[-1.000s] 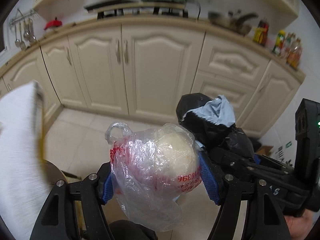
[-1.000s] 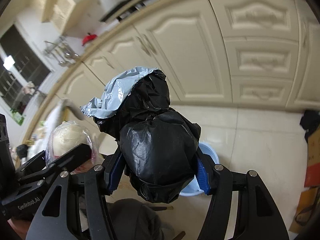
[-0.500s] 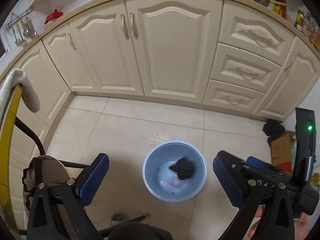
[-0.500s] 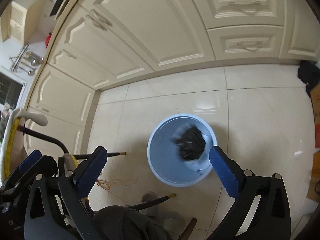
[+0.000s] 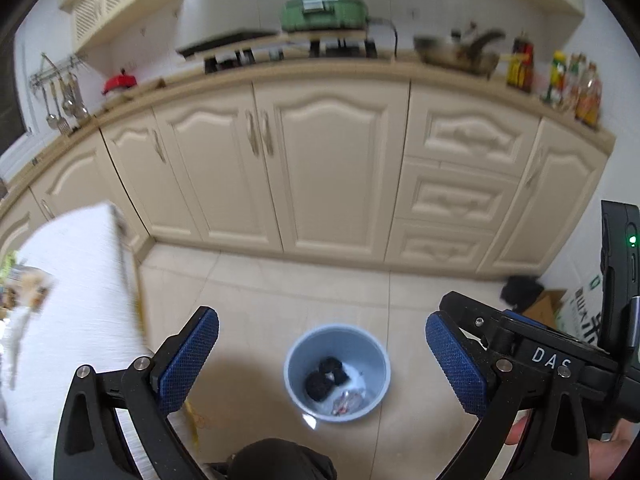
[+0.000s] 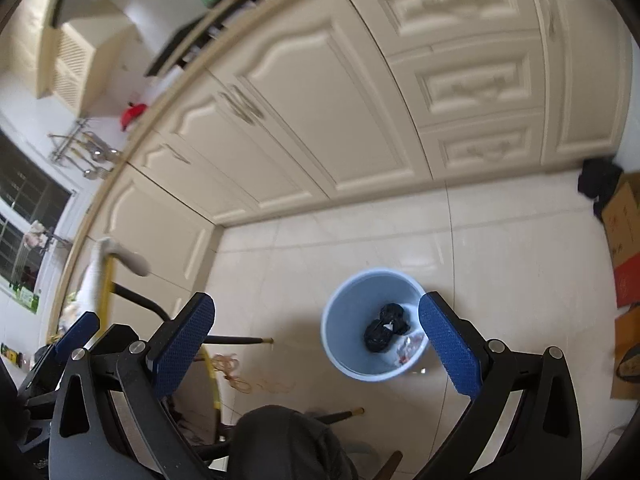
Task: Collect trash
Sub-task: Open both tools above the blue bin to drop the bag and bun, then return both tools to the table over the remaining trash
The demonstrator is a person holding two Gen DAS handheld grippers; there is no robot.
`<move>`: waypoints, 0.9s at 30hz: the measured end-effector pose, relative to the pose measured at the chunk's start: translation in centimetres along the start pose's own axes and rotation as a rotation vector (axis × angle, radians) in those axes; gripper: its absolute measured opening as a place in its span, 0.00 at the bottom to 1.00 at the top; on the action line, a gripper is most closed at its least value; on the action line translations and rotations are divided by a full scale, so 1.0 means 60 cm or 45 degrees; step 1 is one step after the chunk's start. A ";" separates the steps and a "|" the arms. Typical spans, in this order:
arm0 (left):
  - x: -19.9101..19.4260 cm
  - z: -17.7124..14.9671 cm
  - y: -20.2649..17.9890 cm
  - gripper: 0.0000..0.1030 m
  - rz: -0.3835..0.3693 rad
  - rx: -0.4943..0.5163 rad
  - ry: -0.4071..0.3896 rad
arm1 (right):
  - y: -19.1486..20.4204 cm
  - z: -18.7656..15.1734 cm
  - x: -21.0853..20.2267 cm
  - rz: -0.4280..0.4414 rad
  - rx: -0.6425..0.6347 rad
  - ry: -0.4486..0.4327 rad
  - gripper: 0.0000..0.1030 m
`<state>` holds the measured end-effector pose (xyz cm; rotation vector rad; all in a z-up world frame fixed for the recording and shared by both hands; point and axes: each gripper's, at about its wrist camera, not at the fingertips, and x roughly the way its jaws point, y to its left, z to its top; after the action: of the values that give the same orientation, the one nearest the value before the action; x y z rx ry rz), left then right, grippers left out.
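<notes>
Blue bin, left wrist view: pale blue round bin (image 5: 337, 372) stands on the cream tiled floor (image 5: 320, 292), in front of the cream cabinets (image 5: 328, 168).
Trash in bin, left wrist view: black bag (image 5: 326, 376) lies crumpled at the bottom, with a clear plastic bag with red print (image 5: 348, 400) just beside it.
Left claw: left claw (image 5: 322, 356) hangs above the bin, jaws wide apart, nothing between the blue pads.
Right claw seen from the left: its black body marked "DAS" sits at the right edge, one blue pad showing.
Worktop: worktop (image 5: 440, 70) carries a green appliance (image 5: 324, 10), a pan (image 5: 456, 54) and bottles (image 5: 572, 84); all blurred.
White cloth: white cloth (image 5: 68, 320) fills the lower left, draped over a yellow-edged frame.
Blue bin, right wrist view: same bin (image 6: 374, 324) sits on the floor (image 6: 500, 272), partly behind the right-hand pad.
Trash in bin, right wrist view: black bag (image 6: 384, 328) in the middle, clear bag (image 6: 408, 348) touching it.
Right claw: right claw (image 6: 316, 344) spread wide and empty, above the bin.
Cardboard box: brown box (image 6: 624, 236) stands at the right edge, near a dark heap (image 6: 598, 178) by the cabinets (image 6: 320, 112).
</notes>
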<state>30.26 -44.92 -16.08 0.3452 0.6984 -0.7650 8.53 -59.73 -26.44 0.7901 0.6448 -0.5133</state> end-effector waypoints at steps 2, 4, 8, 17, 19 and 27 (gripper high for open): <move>-0.050 -0.007 0.018 0.99 -0.005 -0.020 -0.053 | 0.034 0.002 -0.029 0.009 -0.039 -0.037 1.00; -0.096 -0.018 0.039 0.99 0.002 -0.036 -0.097 | 0.066 0.000 -0.051 0.036 -0.071 -0.064 1.00; -0.186 -0.045 0.084 0.99 0.047 -0.075 -0.188 | 0.137 -0.009 -0.092 0.105 -0.129 -0.117 1.00; -0.397 -0.160 0.189 0.99 0.143 -0.195 -0.353 | 0.282 -0.044 -0.166 0.257 -0.287 -0.183 1.00; -0.442 -0.188 0.209 0.99 0.172 -0.227 -0.387 | 0.313 -0.056 -0.180 0.294 -0.325 -0.191 1.00; -0.572 -0.273 0.252 0.99 0.286 -0.337 -0.479 | 0.437 -0.112 -0.223 0.421 -0.477 -0.203 1.00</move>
<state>16.31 -8.42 -3.79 0.0329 0.3898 -0.4962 13.69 -36.29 -8.12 0.4805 0.4321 -0.1424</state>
